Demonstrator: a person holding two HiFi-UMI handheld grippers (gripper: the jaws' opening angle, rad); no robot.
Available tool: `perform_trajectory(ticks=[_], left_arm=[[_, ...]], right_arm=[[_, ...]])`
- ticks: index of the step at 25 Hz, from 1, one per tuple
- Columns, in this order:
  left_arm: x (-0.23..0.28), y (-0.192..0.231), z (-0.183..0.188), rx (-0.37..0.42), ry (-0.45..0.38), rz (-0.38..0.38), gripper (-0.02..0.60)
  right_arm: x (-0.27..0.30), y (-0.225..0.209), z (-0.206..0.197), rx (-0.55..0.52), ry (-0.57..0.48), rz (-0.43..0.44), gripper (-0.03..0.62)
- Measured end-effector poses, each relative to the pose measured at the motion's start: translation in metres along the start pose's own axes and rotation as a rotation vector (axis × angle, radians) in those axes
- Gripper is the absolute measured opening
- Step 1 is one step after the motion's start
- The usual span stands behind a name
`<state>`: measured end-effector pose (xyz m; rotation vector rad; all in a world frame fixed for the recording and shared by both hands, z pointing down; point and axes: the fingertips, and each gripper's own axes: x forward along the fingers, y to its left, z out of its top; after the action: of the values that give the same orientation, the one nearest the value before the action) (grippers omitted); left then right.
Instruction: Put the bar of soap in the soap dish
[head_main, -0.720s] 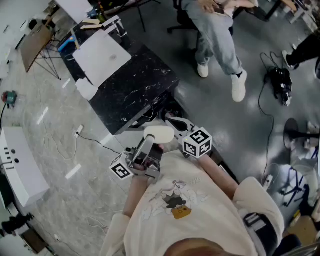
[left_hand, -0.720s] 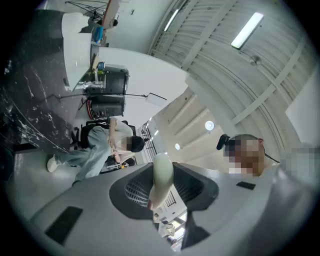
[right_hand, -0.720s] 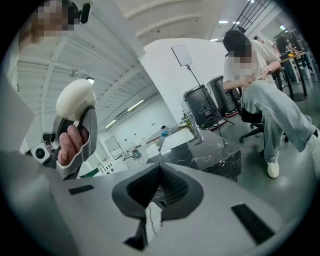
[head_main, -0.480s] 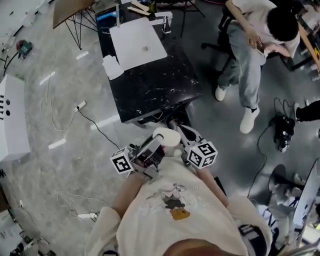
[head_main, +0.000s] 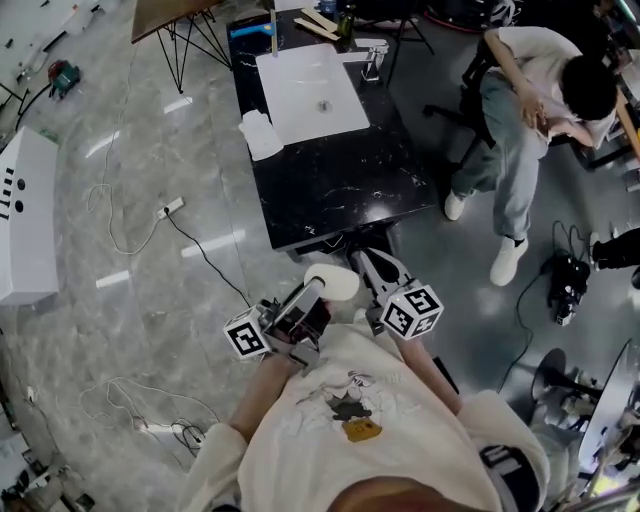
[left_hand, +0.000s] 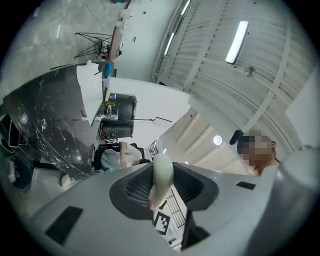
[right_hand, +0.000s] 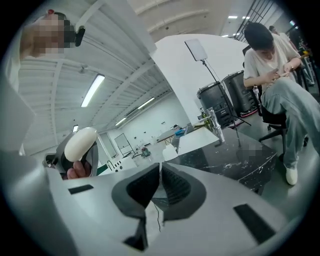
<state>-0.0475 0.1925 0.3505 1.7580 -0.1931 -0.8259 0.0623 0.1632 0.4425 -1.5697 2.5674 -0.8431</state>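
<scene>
The bar of soap (head_main: 334, 281) is a white oval, and my left gripper (head_main: 322, 292) is shut on it, held in front of my chest. In the left gripper view the soap (left_hand: 162, 172) stands on edge between the two pads, tipped upward. My right gripper (head_main: 364, 264) is just right of it, jaws together and empty; its own view (right_hand: 160, 170) also shows the soap (right_hand: 80, 143) at the left. Ahead stands the black marble table (head_main: 350, 185). A small white object (head_main: 261, 133) at its left edge may be the soap dish; I cannot tell for sure.
A white sink basin (head_main: 312, 92) with a metal tap (head_main: 370, 55) sits at the table's far end. A person sits on a chair (head_main: 520, 120) to the table's right. Cables (head_main: 185, 240) trail over the grey floor at left, near a white cabinet (head_main: 25, 215).
The view has swung so the table now lies straight ahead and further up the picture. Both grippers kept their place before my chest, and the soap stays in the left one.
</scene>
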Motion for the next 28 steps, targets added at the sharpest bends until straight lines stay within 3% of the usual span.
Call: perform_trajectory(ticks=[7, 13, 19, 28], left_arm=[[-0.051, -0.006, 0.051, -0.028, -0.045, -0.01, 0.127], [-0.072, 0.015, 0.085, -0.073, -0.057, 0.022, 0.127], [-0.037, 0.024, 0.104, -0.061, -0.057, 0.035, 0.127], [0.039, 0.054, 0.143, 0.003, -0.094, 0.082, 0.127]], right_arm=[[0.042, 0.046, -0.021, -0.037, 0.047, -0.03, 0.009], [0.065, 0.071, -0.03, -0.109, 0.097, -0.04, 0.009], [0.092, 0.049, 0.004, -0.098, 0.078, -0.026, 0.009], [0.16, -0.004, 0.06, -0.081, 0.073, 0.079, 0.009]])
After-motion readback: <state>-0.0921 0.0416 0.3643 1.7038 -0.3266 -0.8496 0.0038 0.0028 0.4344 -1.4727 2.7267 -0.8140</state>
